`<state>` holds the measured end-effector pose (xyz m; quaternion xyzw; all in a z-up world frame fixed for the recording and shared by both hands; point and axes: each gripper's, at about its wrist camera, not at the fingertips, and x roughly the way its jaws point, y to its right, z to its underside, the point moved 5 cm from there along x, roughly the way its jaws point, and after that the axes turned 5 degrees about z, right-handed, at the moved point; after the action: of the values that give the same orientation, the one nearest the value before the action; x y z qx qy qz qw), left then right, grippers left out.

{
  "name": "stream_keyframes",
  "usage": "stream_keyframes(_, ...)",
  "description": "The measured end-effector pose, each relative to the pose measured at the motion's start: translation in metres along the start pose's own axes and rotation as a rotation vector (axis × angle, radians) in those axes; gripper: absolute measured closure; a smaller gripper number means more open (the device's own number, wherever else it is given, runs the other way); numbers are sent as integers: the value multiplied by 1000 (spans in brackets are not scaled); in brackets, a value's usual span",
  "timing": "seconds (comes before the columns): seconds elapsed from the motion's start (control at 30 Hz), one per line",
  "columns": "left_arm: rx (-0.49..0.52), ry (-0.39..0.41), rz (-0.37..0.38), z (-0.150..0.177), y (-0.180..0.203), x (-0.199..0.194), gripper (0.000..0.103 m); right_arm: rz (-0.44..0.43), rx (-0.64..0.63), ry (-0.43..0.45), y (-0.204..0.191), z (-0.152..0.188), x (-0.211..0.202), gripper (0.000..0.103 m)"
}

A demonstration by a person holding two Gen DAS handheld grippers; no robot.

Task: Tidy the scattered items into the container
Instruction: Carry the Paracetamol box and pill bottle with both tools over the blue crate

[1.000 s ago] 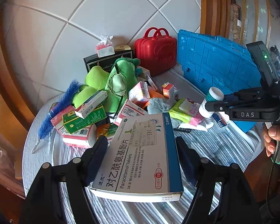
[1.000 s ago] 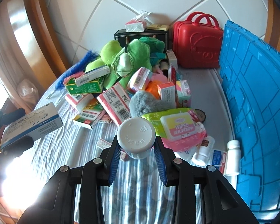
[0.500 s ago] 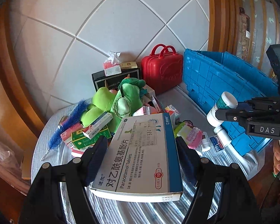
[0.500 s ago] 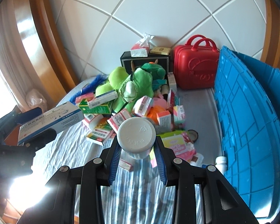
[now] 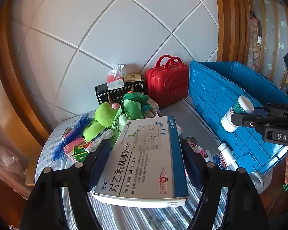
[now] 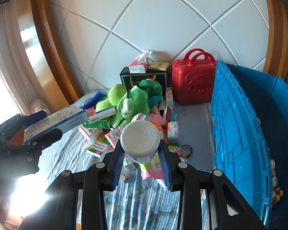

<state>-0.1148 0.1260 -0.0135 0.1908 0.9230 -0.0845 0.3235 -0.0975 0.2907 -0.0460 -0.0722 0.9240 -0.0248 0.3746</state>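
My left gripper point(image 5: 145, 151) is shut on a white and blue Paracetamol tablet box point(image 5: 144, 161), held above the striped table. My right gripper point(image 6: 141, 149) is shut on a white pill bottle point(image 6: 140, 140), also held high; the bottle also shows in the left wrist view point(image 5: 236, 113) beside the blue crate. The blue plastic crate point(image 6: 238, 126) stands at the right, open on top, with small items in its bottom. A pile of medicine boxes point(image 6: 98, 122), green plush toys point(image 6: 128, 99) and a wipes pack point(image 6: 153, 170) lies on the table.
A red mini suitcase point(image 6: 192, 80) and a black box point(image 6: 144, 76) with a tissue pack on it stand at the back wall. A blue feather brush point(image 5: 73, 134) lies at the left. A small white bottle point(image 5: 225, 152) lies beside the crate.
Both grippers have risen and pulled back from the table with their loads. The pile looks smaller and farther; the crate's open inside has come into the right wrist view.
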Motion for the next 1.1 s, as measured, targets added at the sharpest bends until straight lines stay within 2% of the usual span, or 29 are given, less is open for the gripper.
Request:
stream_keyframes(0.63,25,32,-70,-62,58,16,30,-71,14,96,74,-32,-29,68)
stream_keyframes(1.1,100,71,-36,-117,137,39,30,-41,75,175,158,-48,-70,68)
